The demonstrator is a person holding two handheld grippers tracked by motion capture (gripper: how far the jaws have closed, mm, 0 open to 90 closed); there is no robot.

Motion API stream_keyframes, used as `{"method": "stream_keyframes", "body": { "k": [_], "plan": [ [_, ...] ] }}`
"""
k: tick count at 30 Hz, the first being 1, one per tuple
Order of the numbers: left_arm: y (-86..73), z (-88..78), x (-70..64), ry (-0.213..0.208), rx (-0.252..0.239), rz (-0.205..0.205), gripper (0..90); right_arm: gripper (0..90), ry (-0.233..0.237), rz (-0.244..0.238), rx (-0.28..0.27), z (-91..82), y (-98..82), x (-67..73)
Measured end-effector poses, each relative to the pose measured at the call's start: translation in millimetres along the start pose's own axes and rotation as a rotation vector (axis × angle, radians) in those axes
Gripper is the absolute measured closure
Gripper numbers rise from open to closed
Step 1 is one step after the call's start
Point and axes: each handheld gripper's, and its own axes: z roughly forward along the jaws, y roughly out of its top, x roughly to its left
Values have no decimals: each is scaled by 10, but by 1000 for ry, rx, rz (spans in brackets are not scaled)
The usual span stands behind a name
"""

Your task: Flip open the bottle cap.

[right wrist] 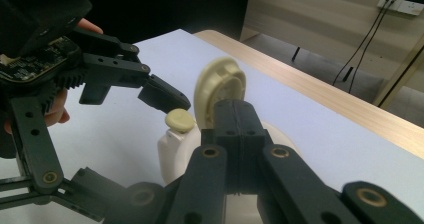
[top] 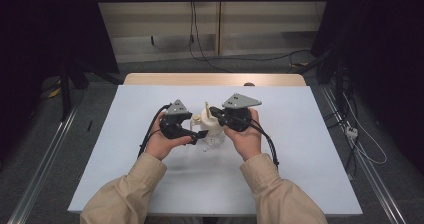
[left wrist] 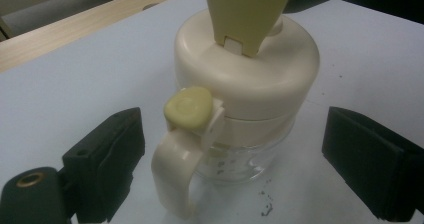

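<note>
My jar [left wrist: 240, 149] has a clear glass body, a cream lid [left wrist: 250, 69] and cream handle [left wrist: 175, 179], with a pale yellow button [left wrist: 189, 106]. My grippers' jaws are black, each topped by a grey plate [top: 241, 101]. The table cover [top: 300, 149] is pale blue-white; my sleeves [top: 125, 194] are beige.

Cream-lidded clear glass jar [left wrist: 240, 134] with side handle, upright on the white table, flip cap [right wrist: 220, 91] raised
</note>
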Motion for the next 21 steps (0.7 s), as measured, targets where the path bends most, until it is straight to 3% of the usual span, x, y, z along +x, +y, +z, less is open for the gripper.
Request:
{"method": "stream_keyframes", "body": {
  "k": [21],
  "plan": [
    [-49,-51,23,3,-10,-13,99,900,26,36,-21,-10,10,16]
  ]
}}
